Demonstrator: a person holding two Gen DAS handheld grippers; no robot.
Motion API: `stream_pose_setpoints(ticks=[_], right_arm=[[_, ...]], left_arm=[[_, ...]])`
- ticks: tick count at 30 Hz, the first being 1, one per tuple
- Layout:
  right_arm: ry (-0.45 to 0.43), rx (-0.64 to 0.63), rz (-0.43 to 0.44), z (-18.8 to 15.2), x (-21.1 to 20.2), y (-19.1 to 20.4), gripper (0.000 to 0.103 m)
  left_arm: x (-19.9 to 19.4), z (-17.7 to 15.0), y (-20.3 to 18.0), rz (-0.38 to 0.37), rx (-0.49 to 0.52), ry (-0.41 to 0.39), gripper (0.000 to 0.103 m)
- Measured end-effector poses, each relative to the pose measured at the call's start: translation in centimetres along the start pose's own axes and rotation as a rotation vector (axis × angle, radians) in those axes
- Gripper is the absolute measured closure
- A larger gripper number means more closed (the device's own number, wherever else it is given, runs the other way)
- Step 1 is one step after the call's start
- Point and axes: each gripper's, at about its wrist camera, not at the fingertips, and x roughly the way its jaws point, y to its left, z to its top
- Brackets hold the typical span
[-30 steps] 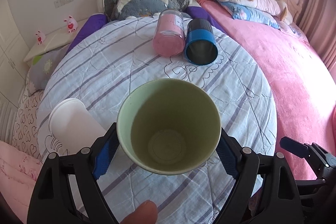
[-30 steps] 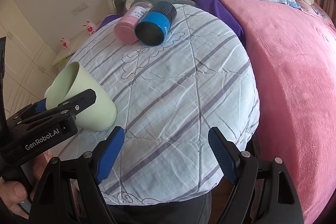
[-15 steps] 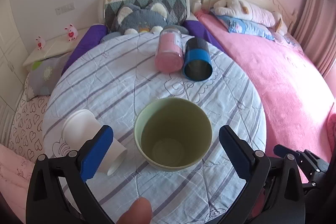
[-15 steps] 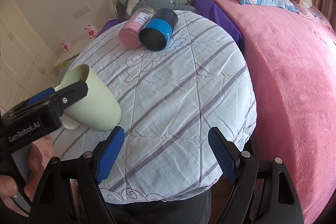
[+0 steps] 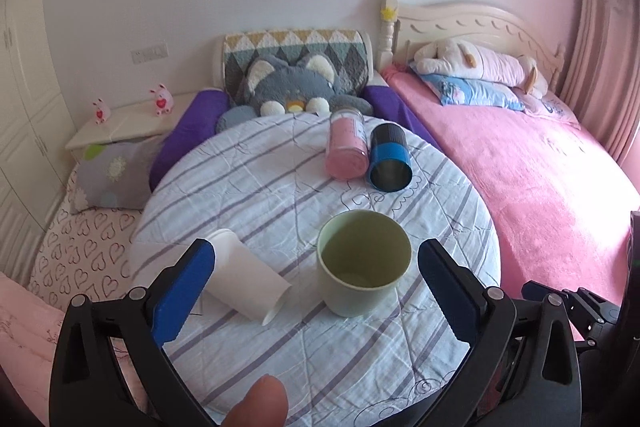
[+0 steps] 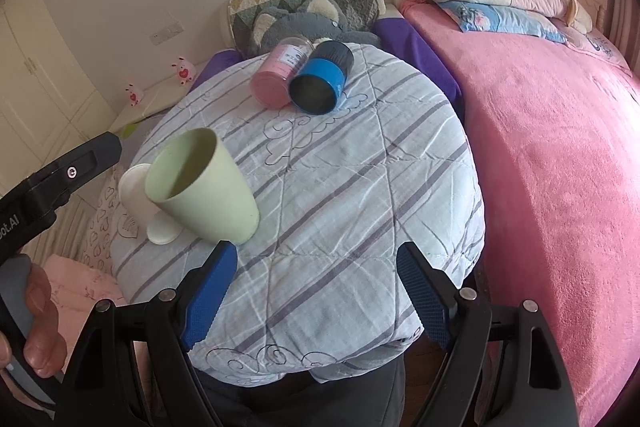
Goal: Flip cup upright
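Note:
A pale green cup stands upright on the round striped table, mouth up; it also shows in the right wrist view. My left gripper is open and empty, pulled back from the cup, its blue pads wide on either side. My right gripper is open and empty over the table's near edge, to the right of the green cup. A white cup lies on its side left of the green cup. A blue cup and a pink jar lie on their sides at the far side.
A pink bed runs along the right of the table. A grey plush cushion and purple pillows sit behind the table. A white nightstand with small figurines stands at the left.
My left gripper has opened, let go of the green cup and drawn back. The cup now stands upright on the table. The right gripper has hardly moved.

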Motion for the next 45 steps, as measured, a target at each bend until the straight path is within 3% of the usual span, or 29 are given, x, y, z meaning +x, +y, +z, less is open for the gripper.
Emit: stream_pose_setpoints(ticks=[11,16,27,34,45], right_arm=[[-0.058,-0.049,-0.003,-3.4,-2.7,3.4,0.02],[-0.145,-0.113,-0.019,-5.4,-4.9,5.6,0.02],[-0.309,-0.156,-0.088,-10.2,-8.7,7.8,0.02],[-0.411,-0.174,-0.109,-11.7,-11.7,8.7,0.02],[-0.425,-0.175,-0.106,-11.9,-12.2,8.6,0.02]], left_arm=[[-6.1,-4.3,2.1,0.081,0.018,-0.094,0.0],[-8.7,-7.1,3.2,0.121,-0.009,-0.143,0.0],[-11.6,-12.4,5.2,0.194,-0.07,-0.111,0.0],[-13.9,-13.3,5.1,0.213,-0.07,-0.161,0.0],[-14.6,-13.3,4.4,0.212,-0.054,-0.175,0.0]])
